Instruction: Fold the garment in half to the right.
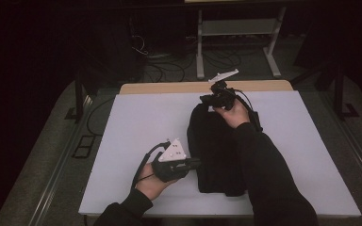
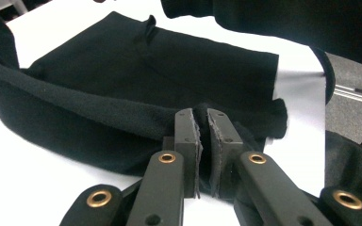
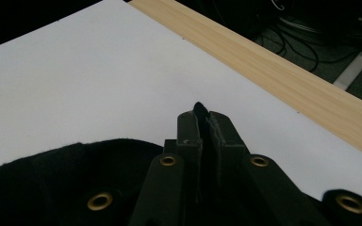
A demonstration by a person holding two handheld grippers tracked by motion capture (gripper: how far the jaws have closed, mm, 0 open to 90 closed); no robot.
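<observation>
Left hand-held gripper: my left hand-held gripper (image 1: 195, 163) sits low and a bit left of the middle in the high view. It is pinched tight on the near left edge of the black cloth (image 1: 215, 150).
Left close-up: in the left gripper view my left hand-held gripper (image 2: 202, 123) has a fold of the black cloth (image 2: 136, 89) squeezed between its jaws, low in the middle of the frame.
Right hand-held gripper: my right hand-held gripper (image 1: 206, 99) is up near the top middle of the high view. It is clamped on the far end of the cloth.
Right close-up: in the right gripper view my right hand-held gripper (image 3: 202, 114) has a small black tip of cloth poking out from between its jaws. More of the black cloth (image 3: 66, 179) bunches in the lower left of that frame.
Black cloth: it lies on the white counter (image 1: 136, 122), in the middle of the high view, stretched long from top to bottom between my two grippers.
Counter: it is white, with a wooden strip (image 1: 169, 87) along its far edge at the top.
My arms: my right sleeve (image 1: 268, 174) lies along the right side of the cloth. My left hand (image 1: 151, 183) comes in at the bottom.
Floor: cables (image 1: 169, 70) lie on the floor beyond the counter, at the top of the high view.
</observation>
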